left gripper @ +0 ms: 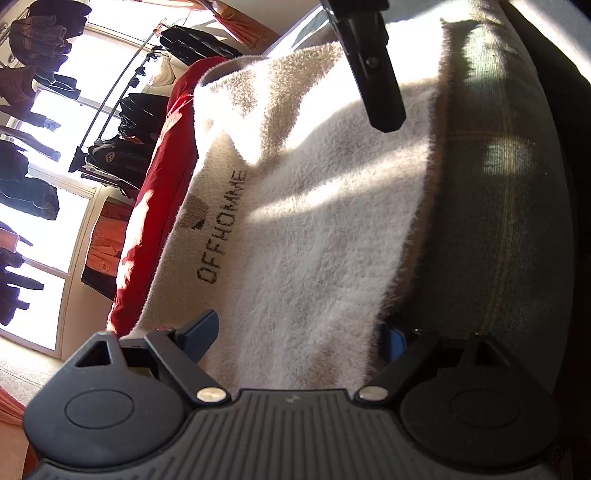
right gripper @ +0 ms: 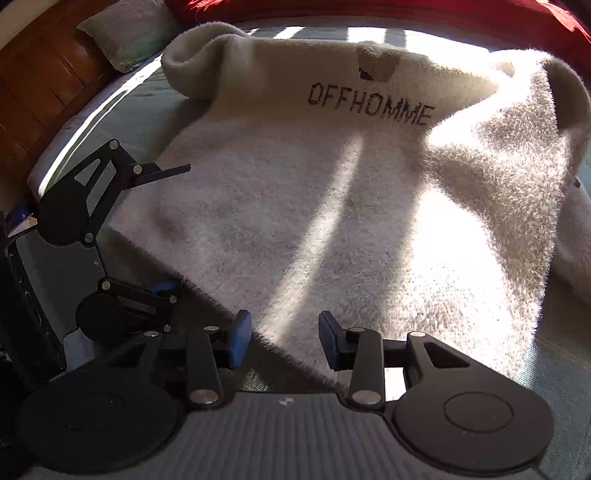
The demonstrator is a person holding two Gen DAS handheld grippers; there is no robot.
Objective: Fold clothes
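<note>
We saw the fluffy cream knitted sweater [right gripper: 314, 206] lettered OFFHOMME lying spread on the grey-green bed cover [left gripper: 498, 206]. Our left gripper [left gripper: 295, 339] stood wide open astride its edge, pads not pressing. Our right gripper [right gripper: 284, 339] stood partly open over its hem, gripping nothing.

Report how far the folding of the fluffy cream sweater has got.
Done: the fluffy cream sweater with black OFFHOMME lettering lies spread on the grey-green bedcover, one side already turned over its right part. In hand: nothing gripped; the left tongs stand open around the hem, the right tongs open at its near edge. Left: the sleeve by the grey pillow and the final folds.
</note>
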